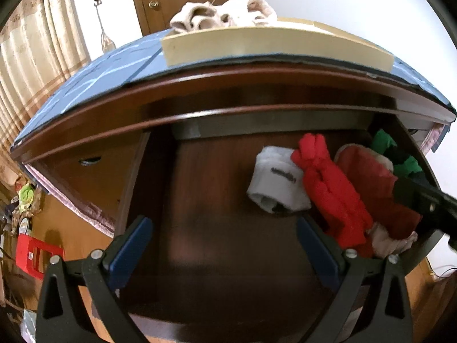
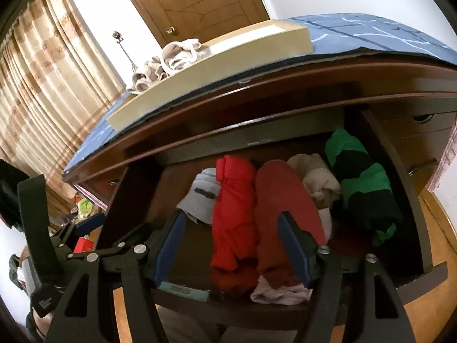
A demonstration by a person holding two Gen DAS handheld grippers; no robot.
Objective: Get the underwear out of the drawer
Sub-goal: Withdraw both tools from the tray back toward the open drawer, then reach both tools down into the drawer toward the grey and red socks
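Observation:
The wooden drawer point(image 1: 217, 188) point(image 2: 408, 200) is pulled open. Rolled underwear lies along its right half: a white roll point(image 1: 277, 183) point(image 2: 200, 197), a bright red roll point(image 1: 331, 191) point(image 2: 234, 214), a dark red one point(image 1: 377, 185) point(image 2: 282, 200), a beige one point(image 2: 320, 180) and a green-and-black one point(image 1: 400, 157) point(image 2: 362, 183). My left gripper point(image 1: 222, 228) is open over the bare left part of the drawer. My right gripper point(image 2: 232, 225) is open just above the clothes; the bright red roll shows between its pads, which do not press on it.
On the dresser's blue cover point(image 1: 94, 77) stands a cream tray point(image 1: 257, 43) point(image 2: 217, 65) with crumpled beige cloth point(image 1: 222, 14). A wooden door, curtains and a red stool point(image 1: 34, 257) surround it. A teal flat object point(image 2: 182, 288) lies at the drawer's front edge.

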